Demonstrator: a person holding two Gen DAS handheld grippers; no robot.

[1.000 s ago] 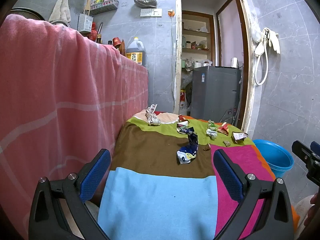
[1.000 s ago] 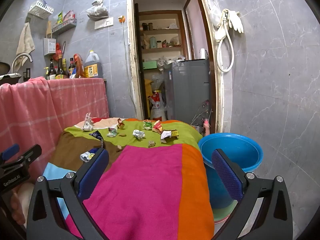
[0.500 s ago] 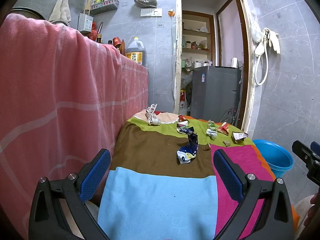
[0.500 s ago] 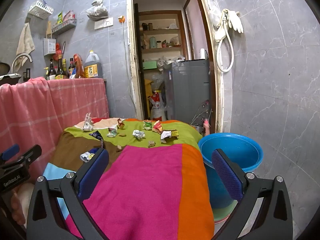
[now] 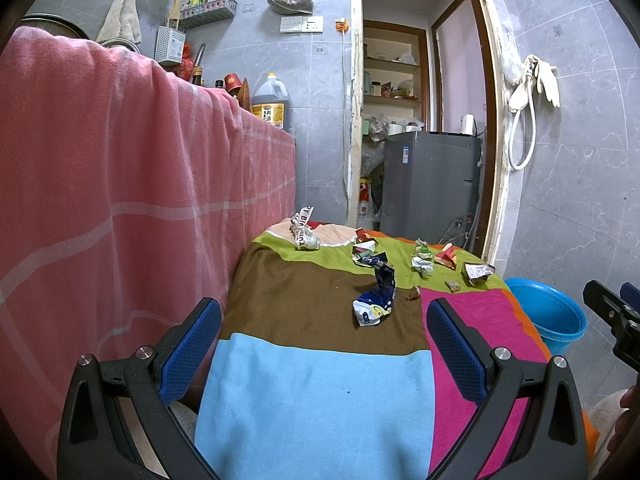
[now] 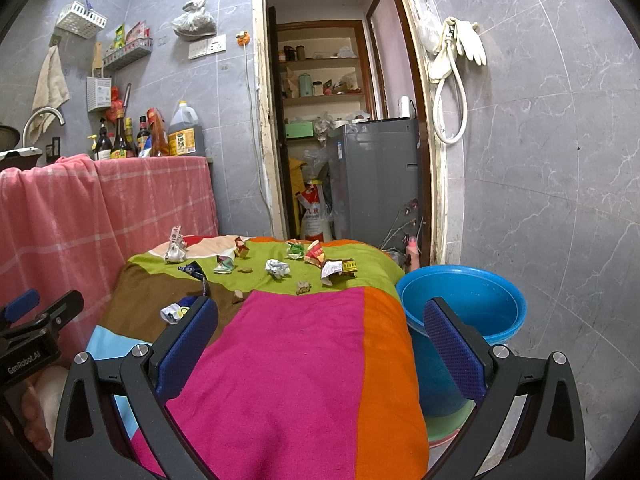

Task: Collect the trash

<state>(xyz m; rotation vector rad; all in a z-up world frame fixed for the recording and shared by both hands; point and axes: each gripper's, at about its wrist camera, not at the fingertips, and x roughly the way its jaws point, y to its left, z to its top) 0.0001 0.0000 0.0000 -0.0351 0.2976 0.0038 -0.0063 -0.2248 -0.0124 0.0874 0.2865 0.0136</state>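
A: How's the light in these two views?

B: Even and soft, fairly bright. The grey tiled wall (image 6: pixel 540 160) is lit uniformly with no hard glare, and the room past the doorway (image 6: pixel 324 80) is just as bright.

A: Shadows?

B: Faint ones only. The crumpled wrappers (image 5: pixel 374 300) on the striped cloth (image 5: pixel 312 392) cast small, diffuse shadows.

A: Sharpness?

B: Good at centre; print on the wrappers is partly legible. The left claw (image 5: pixel 320 344) and right claw (image 6: pixel 320 344) in the foreground are crisp, with the pad texture showing.

A: Distortion?

B: Strong fisheye. The door frame (image 5: pixel 494 120) bows, the pink cloth (image 5: pixel 100 200) bulges, and the corners go black in a round vignette.
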